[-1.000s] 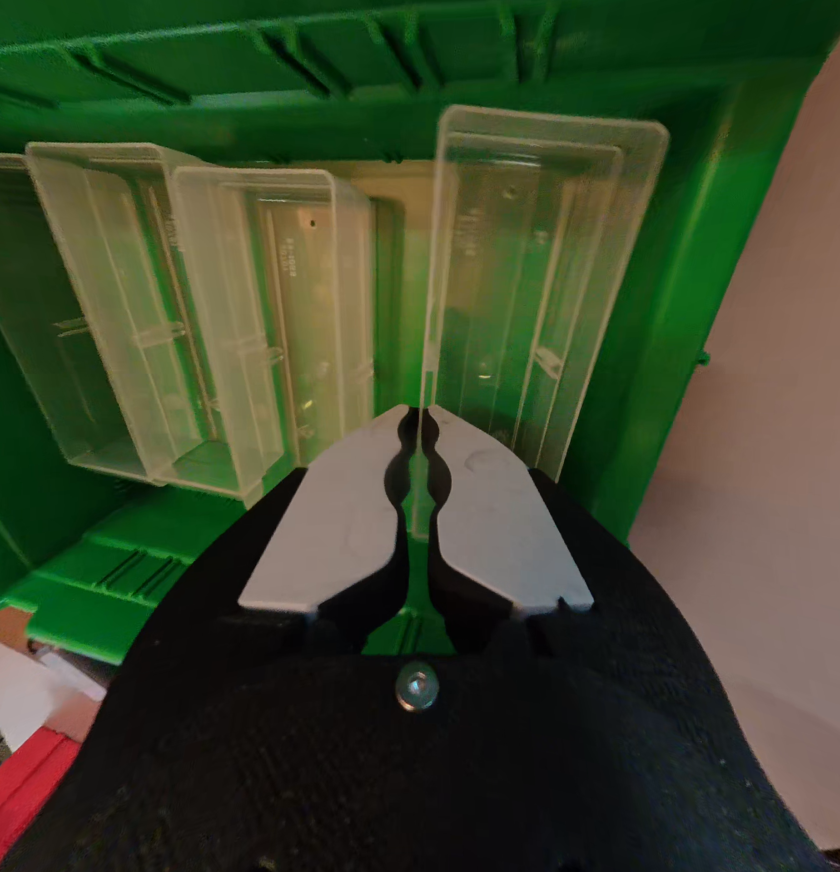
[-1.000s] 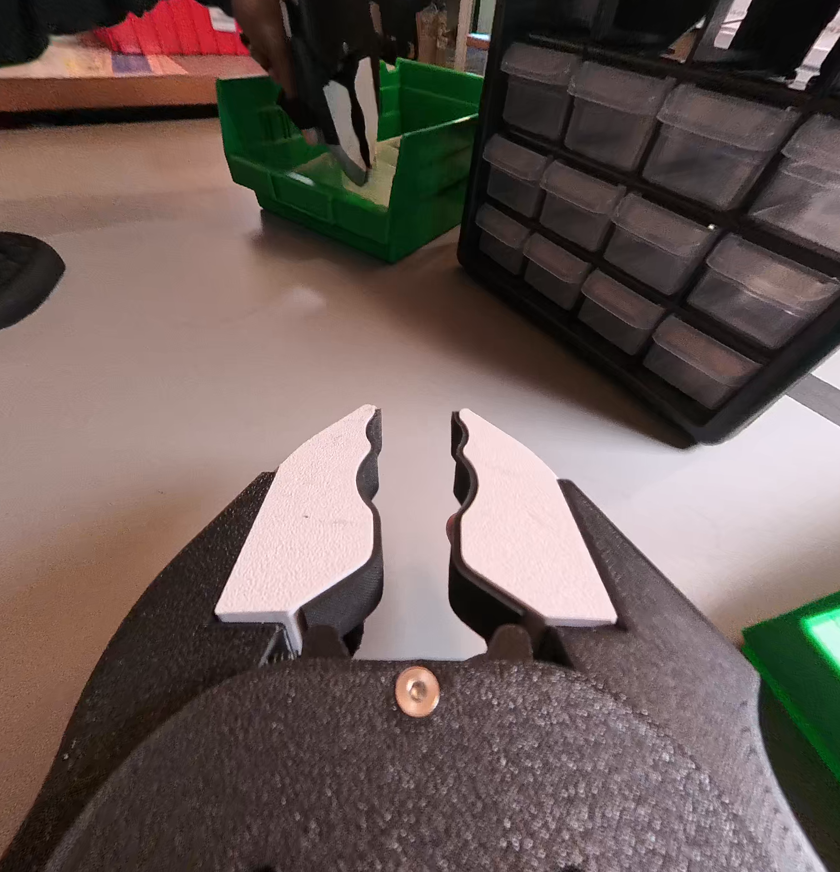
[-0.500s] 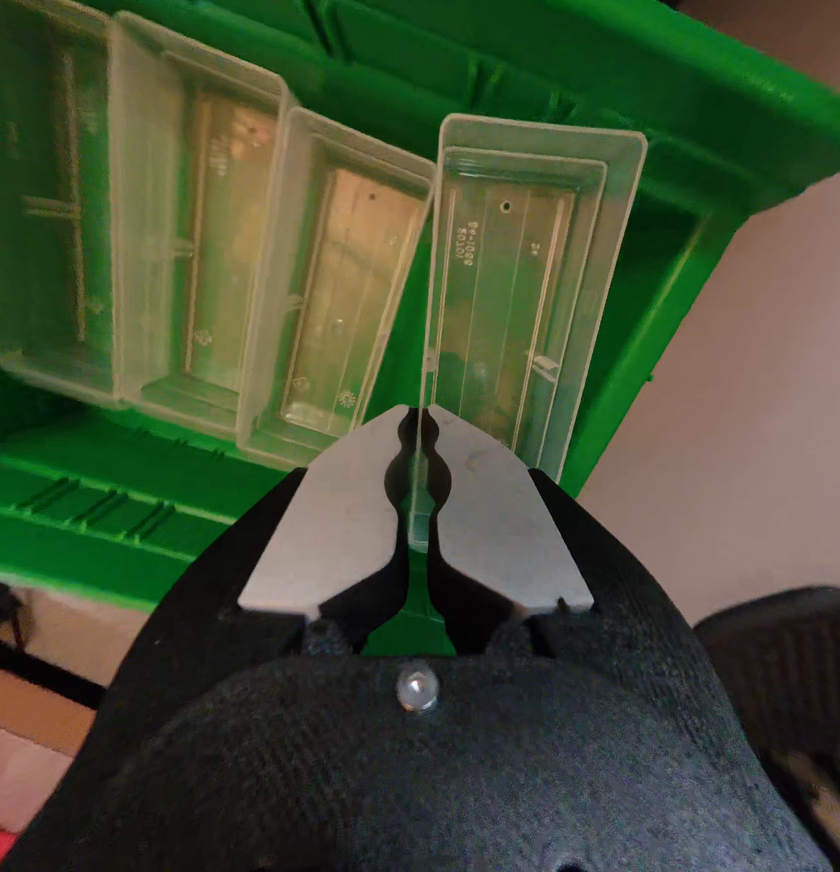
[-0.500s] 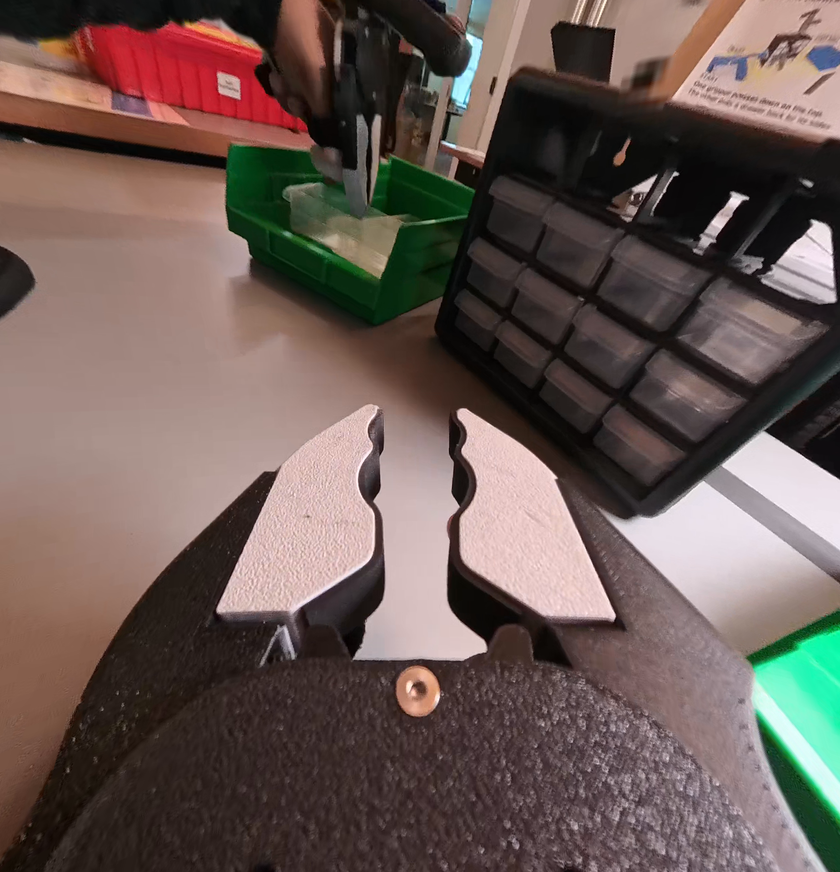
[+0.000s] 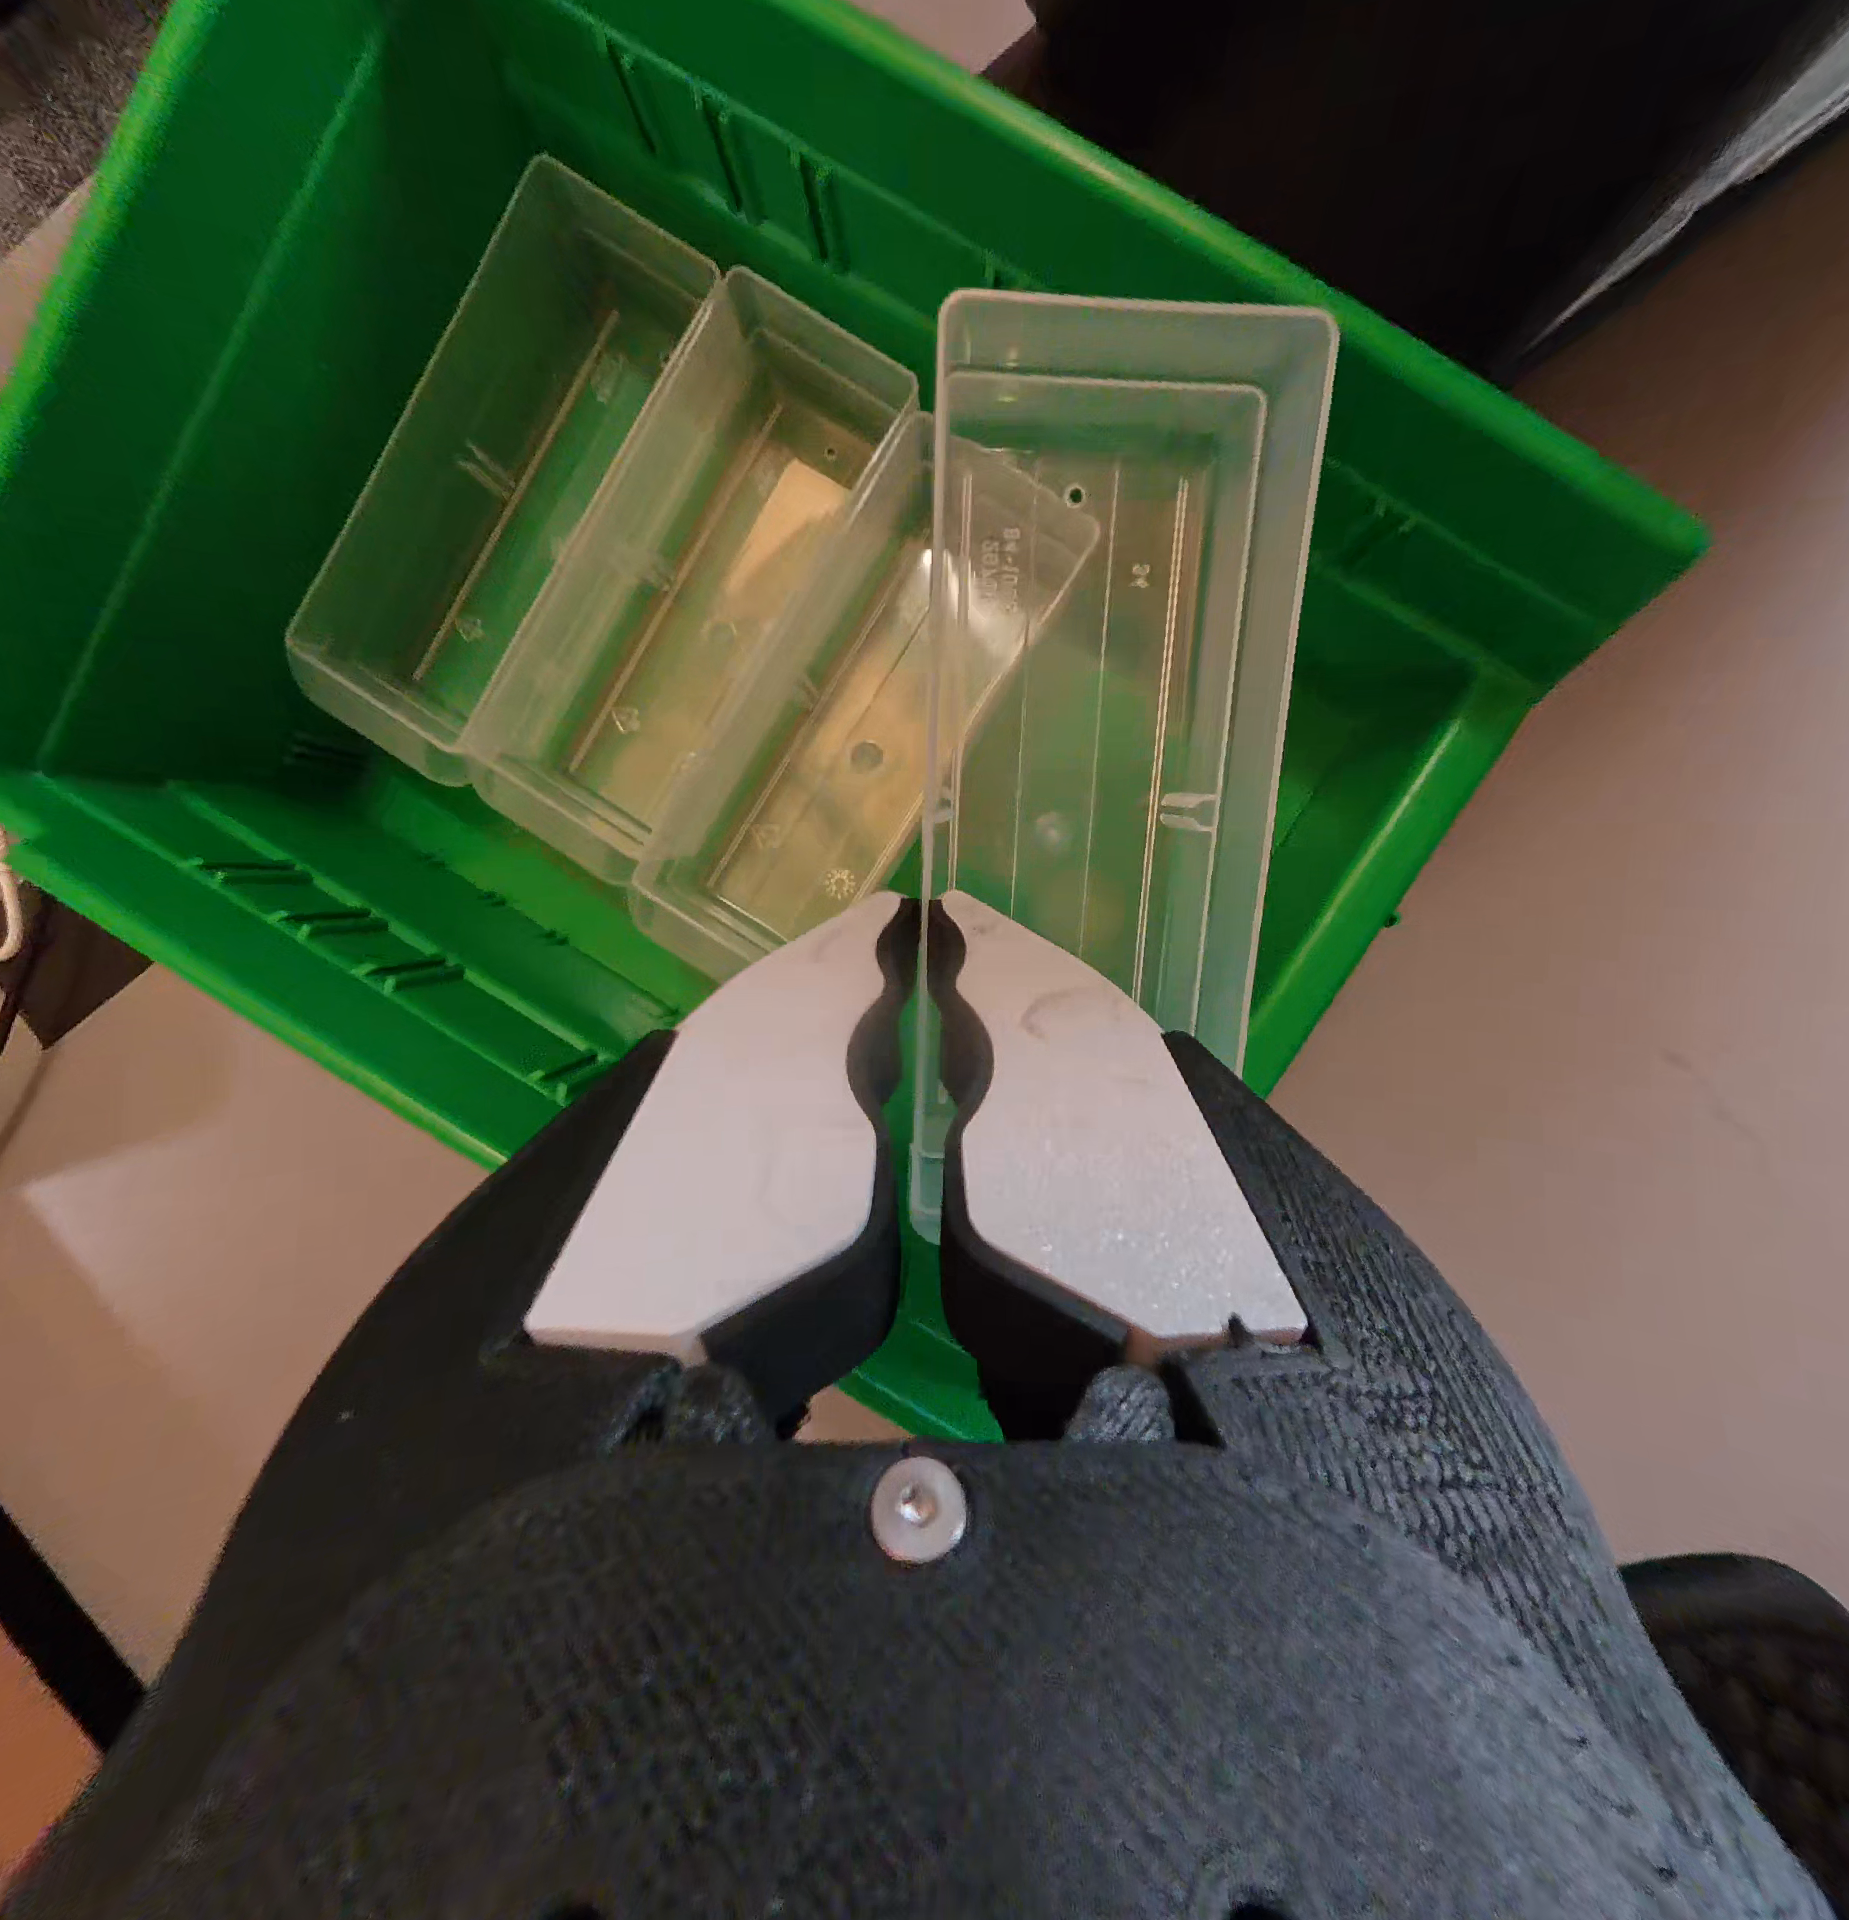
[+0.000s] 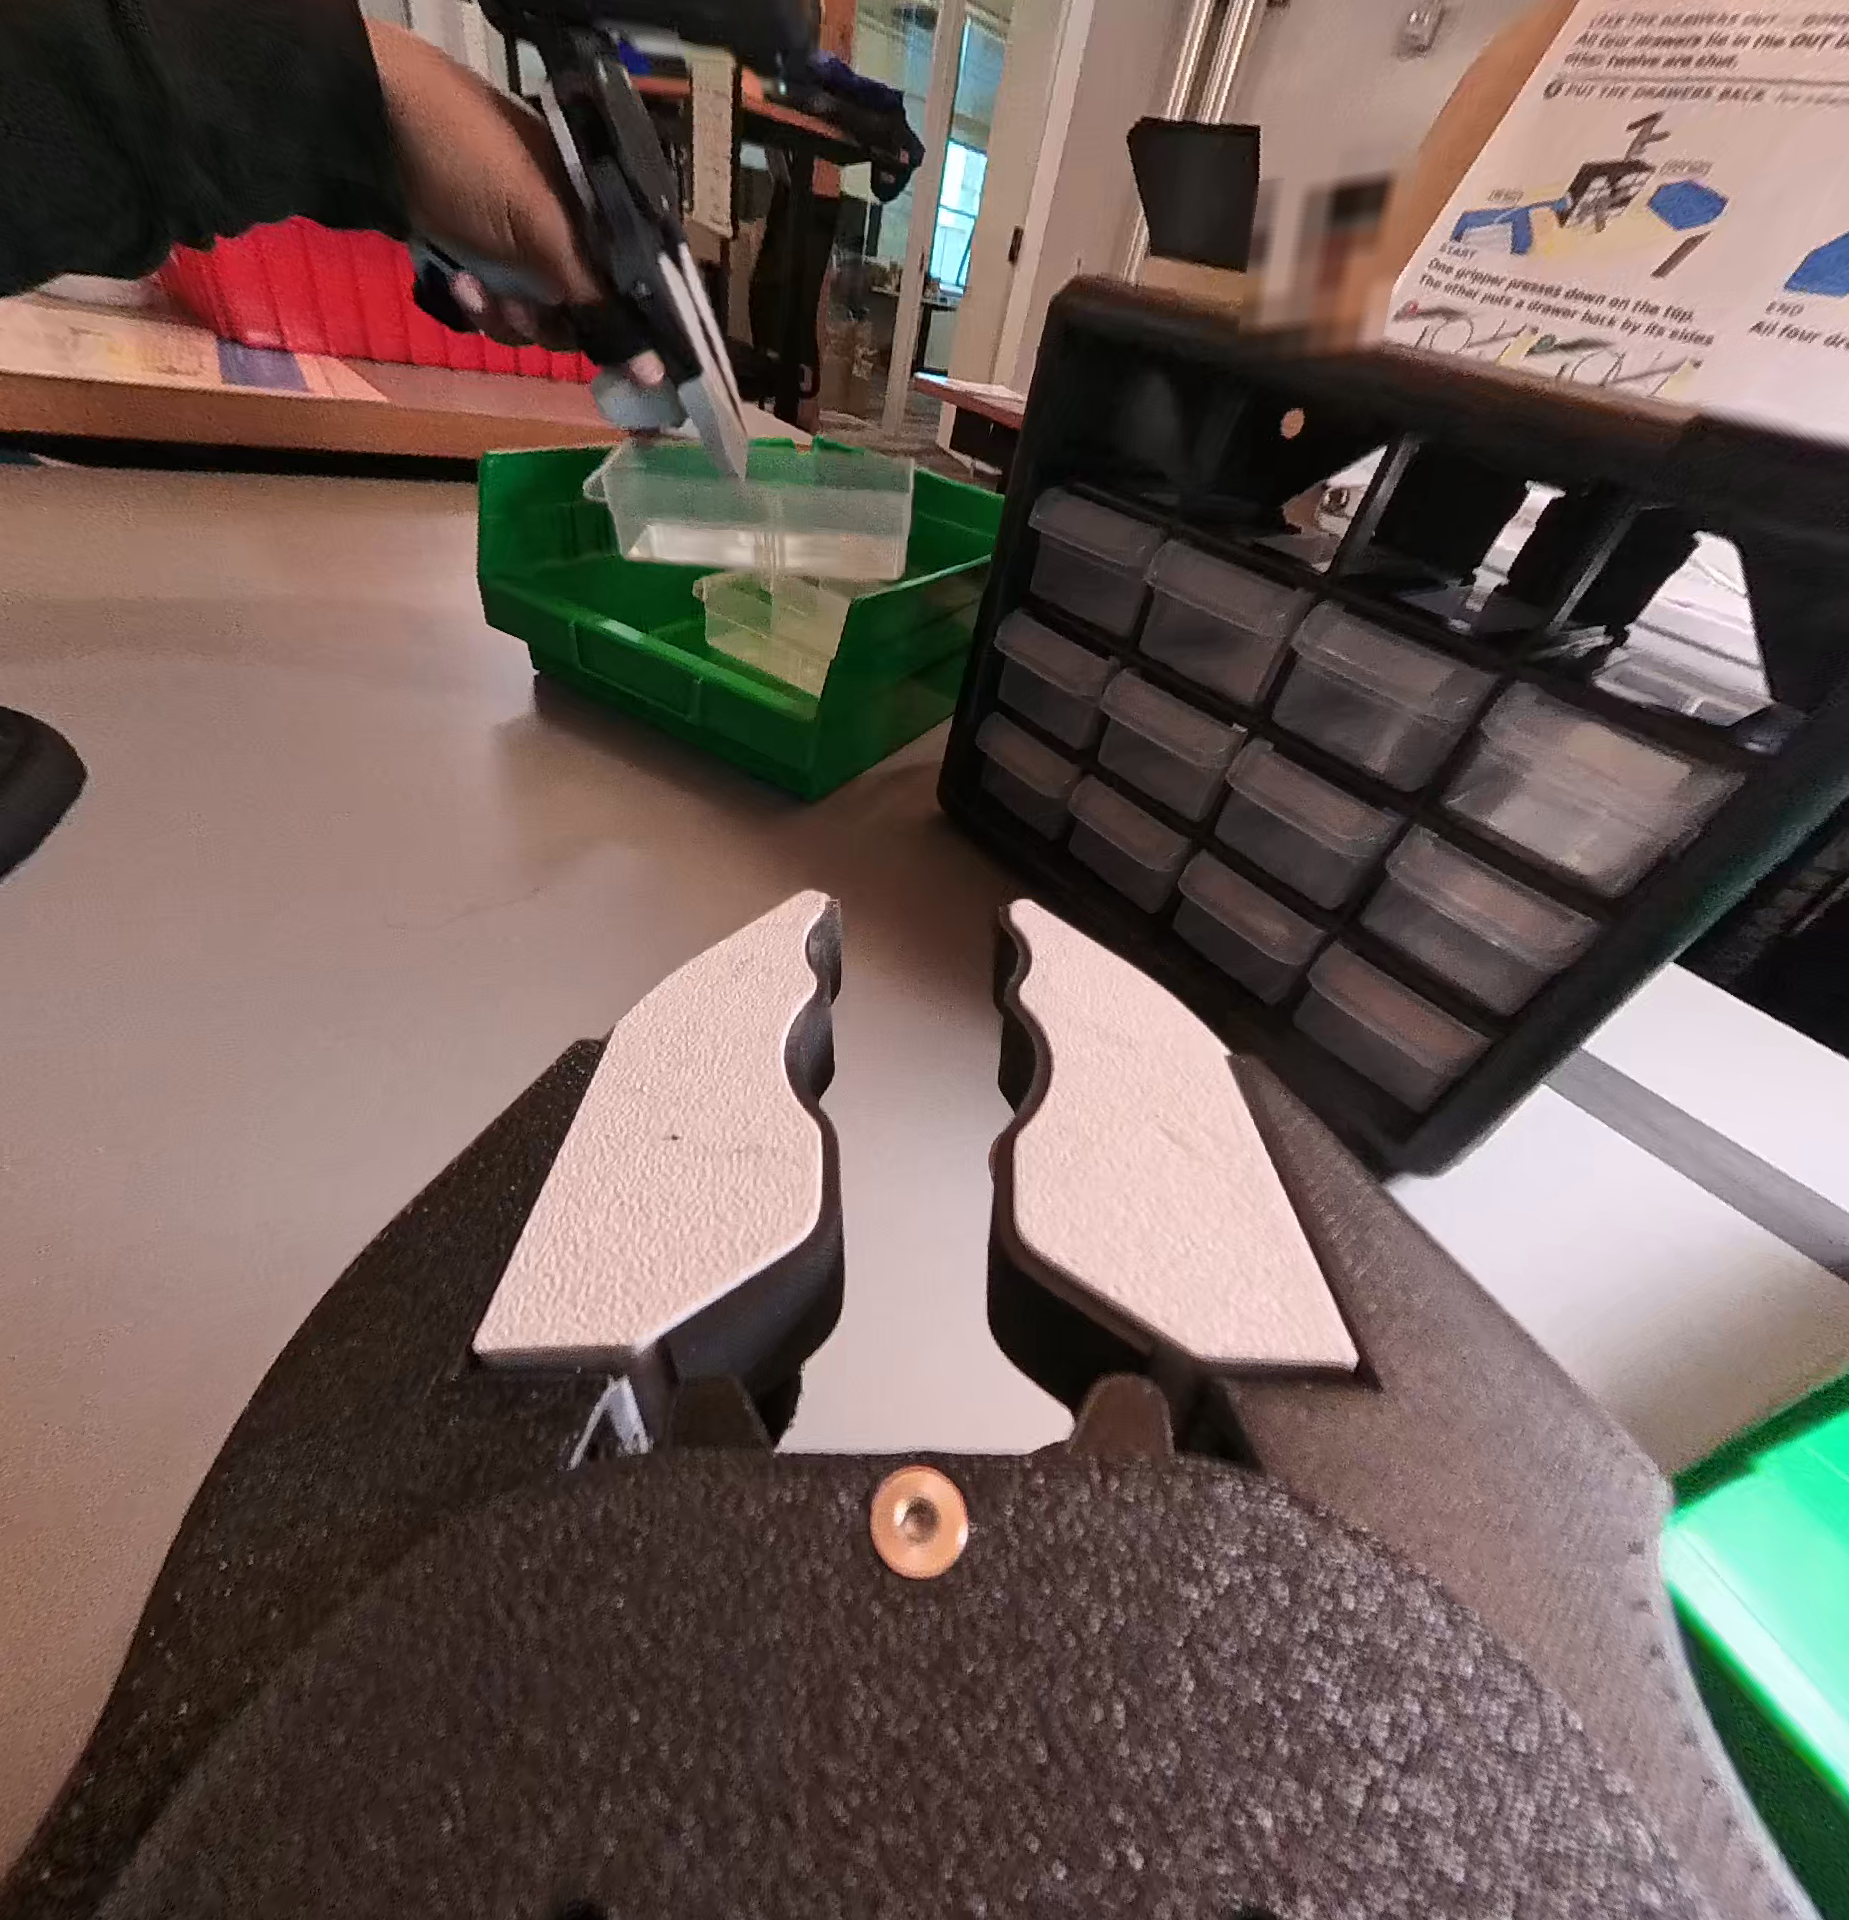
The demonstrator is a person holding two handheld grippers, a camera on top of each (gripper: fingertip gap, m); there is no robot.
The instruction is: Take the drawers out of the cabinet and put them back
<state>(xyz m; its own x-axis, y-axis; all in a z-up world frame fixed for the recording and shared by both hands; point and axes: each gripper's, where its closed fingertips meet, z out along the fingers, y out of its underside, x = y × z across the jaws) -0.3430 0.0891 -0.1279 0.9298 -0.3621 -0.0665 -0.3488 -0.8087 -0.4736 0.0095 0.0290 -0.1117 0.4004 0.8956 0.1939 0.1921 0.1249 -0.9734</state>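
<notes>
Your left gripper has its fingers pinched on the long side wall of a clear drawer, gripped by the wall's thin edge. Compared with a second ago, that drawer has come up: it then sat low inside the green bin, and it now hangs clear above the bin's rim, as the right wrist view confirms, where it shows tilted in the air over the bin. Three other clear drawers remain below, lying side by side and overlapping on the bin floor. Your right gripper holds nothing; its fingers are spread with a gap between them, low over the grey table, much as before. Beyond it stands the black cabinet, just beside the bin, its top row of slots empty and the lower rows filled. Judgement: removal looks finished and the return phase has begun; this drawer likely goes to a top slot, with three more to follow.
</notes>
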